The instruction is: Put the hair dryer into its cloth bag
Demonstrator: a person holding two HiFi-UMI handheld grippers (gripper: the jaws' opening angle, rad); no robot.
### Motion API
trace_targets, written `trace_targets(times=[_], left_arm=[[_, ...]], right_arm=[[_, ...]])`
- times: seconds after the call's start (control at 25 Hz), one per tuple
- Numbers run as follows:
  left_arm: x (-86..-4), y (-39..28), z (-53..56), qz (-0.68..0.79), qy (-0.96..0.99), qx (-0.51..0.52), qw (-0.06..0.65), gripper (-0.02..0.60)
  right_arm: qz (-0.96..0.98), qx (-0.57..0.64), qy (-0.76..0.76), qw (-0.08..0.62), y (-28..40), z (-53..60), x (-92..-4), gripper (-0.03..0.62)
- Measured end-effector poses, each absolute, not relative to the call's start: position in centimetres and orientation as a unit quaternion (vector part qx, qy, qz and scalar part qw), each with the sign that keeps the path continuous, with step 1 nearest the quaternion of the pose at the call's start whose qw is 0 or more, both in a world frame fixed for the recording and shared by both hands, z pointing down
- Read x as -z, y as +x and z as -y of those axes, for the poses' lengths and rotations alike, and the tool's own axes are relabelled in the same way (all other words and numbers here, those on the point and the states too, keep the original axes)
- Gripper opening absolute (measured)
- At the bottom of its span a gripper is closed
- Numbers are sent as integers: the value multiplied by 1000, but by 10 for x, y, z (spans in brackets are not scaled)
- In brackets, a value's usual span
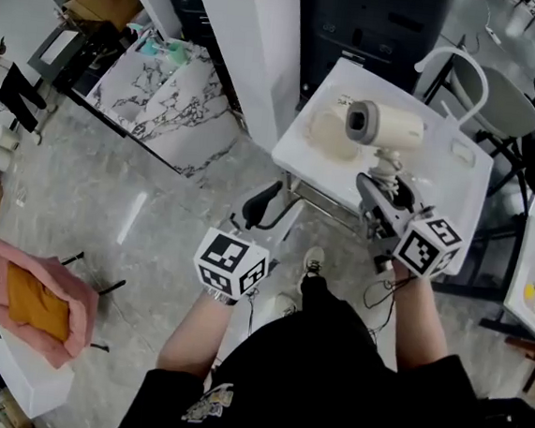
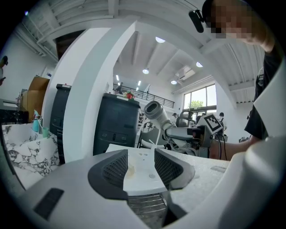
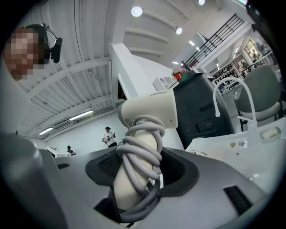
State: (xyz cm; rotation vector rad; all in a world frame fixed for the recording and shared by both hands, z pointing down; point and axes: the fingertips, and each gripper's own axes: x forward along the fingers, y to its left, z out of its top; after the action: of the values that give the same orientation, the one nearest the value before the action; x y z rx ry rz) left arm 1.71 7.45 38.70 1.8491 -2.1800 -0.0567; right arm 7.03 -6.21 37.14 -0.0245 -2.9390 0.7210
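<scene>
**Hair dryer in grip over the tabletop, bagging not yet begun**

Right hand-held gripper is clamping the hair dryer by its handle. In the right gripper view both pads are pressing on the cream handle, with the grey cord wound round it in several loops inside the grip. The dryer is standing upright in the jaws, barrel on top, and the head view is showing its dark open end towards the camera.

The dryer is hanging above the white tabletop, not touching it.

Left hand-held gripper is carrying nothing. Its jaws are standing apart in the left gripper view, with only the tabletop edge showing between them. It is sitting short of the tabletop's near edge, well apart from the dryer.

A flat cream piece is lying on the tabletop just beside and below the barrel. I am reading it as the cloth bag, but no mouth or drawstring is showing.

Progress, as judged:
- Done: dryer picked up, cord bundled on the handle.
- Left: bag to be taken up and its mouth opened, most likely by the free left gripper; dryer to be fed in; the grip let go.

Nothing is inside the bag yet.
</scene>
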Motion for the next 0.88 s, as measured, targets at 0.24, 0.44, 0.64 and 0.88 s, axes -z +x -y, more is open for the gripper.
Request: trace_targets(times=[0.24, 0.44, 0.64, 0.88], left_arm=[[-393, -18, -38, 752, 642, 17, 148, 173], [-397, -41, -6, 748, 646, 14, 152, 172], [-398, -61, 28, 744, 651, 13, 151, 172], [-399, -82, 62, 741, 655, 12, 150, 172]], right_arm=[[969, -241, 1, 58, 40, 98, -373, 242], [969, -241, 2, 58, 19, 127, -374, 244], [969, -243, 8, 55, 0, 161, -372, 244], [968, -243, 12, 56, -19, 193, -373, 244]])
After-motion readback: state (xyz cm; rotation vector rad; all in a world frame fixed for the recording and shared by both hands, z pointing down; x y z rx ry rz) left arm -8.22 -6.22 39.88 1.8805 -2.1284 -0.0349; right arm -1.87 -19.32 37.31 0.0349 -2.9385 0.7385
